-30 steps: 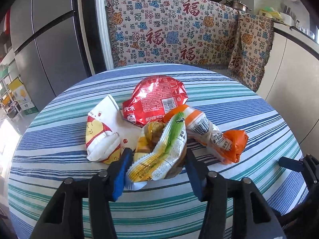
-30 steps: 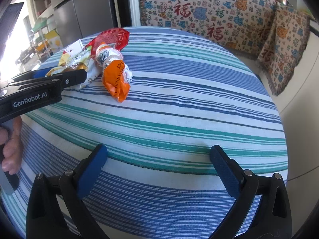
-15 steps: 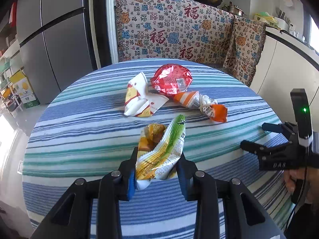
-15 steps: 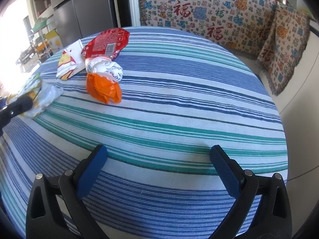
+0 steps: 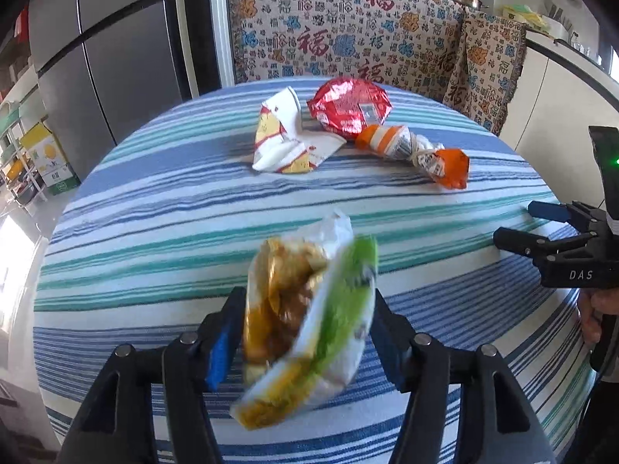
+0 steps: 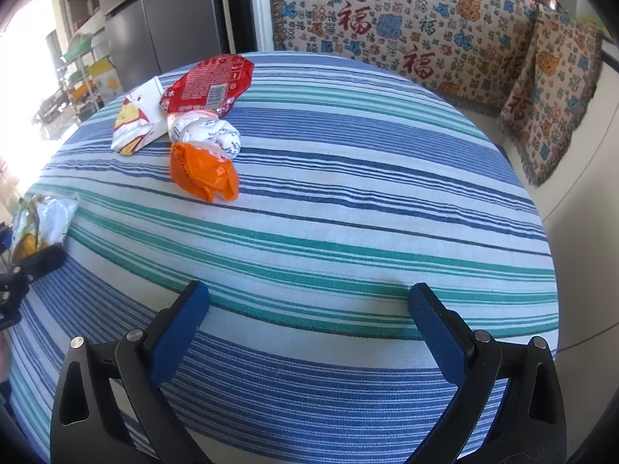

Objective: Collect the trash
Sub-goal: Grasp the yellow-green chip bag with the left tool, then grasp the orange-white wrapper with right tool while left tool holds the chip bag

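Note:
My left gripper (image 5: 305, 332) is shut on a yellow-green snack bag (image 5: 309, 321) and holds it above the near part of the striped round table (image 5: 174, 224). The bag looks blurred. It also shows at the left edge of the right wrist view (image 6: 38, 224). Three pieces of trash lie together farther back: a white-yellow wrapper (image 5: 286, 139), a red foil packet (image 5: 350, 110) and an orange-white twisted wrapper (image 5: 418, 152). My right gripper (image 6: 309, 324) is open and empty over the table's near right side, apart from the orange-white wrapper (image 6: 205, 154).
A patterned cloth (image 5: 348, 34) hangs over the counter behind the table. A grey fridge (image 5: 116, 62) stands at back left, with shelves and a box (image 5: 50, 162) beside it. White cabinets (image 5: 561, 100) run along the right.
My left gripper has drawn back toward the table's near edge with the snack bag, away from the other trash. The right gripper has stayed in place.

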`<state>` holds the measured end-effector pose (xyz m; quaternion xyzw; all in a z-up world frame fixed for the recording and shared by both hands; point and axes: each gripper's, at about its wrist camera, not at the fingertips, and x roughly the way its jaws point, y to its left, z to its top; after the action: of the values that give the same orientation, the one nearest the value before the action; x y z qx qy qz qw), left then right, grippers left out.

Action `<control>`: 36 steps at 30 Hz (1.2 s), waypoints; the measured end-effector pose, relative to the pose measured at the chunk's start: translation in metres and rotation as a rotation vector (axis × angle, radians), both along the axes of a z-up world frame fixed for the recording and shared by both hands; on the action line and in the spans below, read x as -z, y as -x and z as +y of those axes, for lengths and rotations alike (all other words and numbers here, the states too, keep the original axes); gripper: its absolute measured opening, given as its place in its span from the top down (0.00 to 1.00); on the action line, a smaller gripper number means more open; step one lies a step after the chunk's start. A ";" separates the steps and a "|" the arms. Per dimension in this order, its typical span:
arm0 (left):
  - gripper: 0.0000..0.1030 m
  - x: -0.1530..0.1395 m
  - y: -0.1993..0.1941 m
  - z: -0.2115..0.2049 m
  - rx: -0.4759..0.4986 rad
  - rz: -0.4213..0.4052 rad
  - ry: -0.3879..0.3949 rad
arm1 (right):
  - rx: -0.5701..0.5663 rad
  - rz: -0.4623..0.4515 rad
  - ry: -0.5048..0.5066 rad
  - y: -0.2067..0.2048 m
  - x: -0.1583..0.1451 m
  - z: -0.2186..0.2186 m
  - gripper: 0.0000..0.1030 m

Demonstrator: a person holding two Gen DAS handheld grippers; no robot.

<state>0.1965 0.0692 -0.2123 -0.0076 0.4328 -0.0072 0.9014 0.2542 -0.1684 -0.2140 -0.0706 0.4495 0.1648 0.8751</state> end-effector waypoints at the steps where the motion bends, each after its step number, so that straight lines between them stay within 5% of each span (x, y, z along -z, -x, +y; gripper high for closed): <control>1: 0.39 0.002 -0.001 0.002 -0.006 0.006 0.009 | -0.010 0.003 -0.006 -0.003 0.000 0.002 0.02; 12: 0.35 0.003 -0.008 -0.002 -0.017 0.009 -0.025 | -0.142 0.010 -0.002 -0.044 -0.001 0.064 0.12; 15: 0.35 0.003 -0.008 -0.002 -0.018 0.010 -0.025 | -0.161 -0.021 -0.003 -0.050 -0.002 0.074 0.31; 17: 0.35 0.003 -0.009 -0.002 -0.018 0.010 -0.024 | -0.159 -0.036 -0.005 -0.046 -0.004 0.076 0.60; 29: 0.35 0.003 -0.009 -0.002 -0.018 0.010 -0.025 | 0.084 -0.032 0.006 0.015 -0.006 0.028 0.60; 36: 0.35 0.002 -0.011 0.000 -0.023 0.010 -0.024 | 0.045 -0.006 -0.001 0.049 -0.009 0.041 0.58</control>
<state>0.2071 0.0696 -0.2146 -0.0018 0.4371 0.0083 0.8994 0.2055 -0.1270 -0.2045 -0.0606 0.4484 0.1448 0.8800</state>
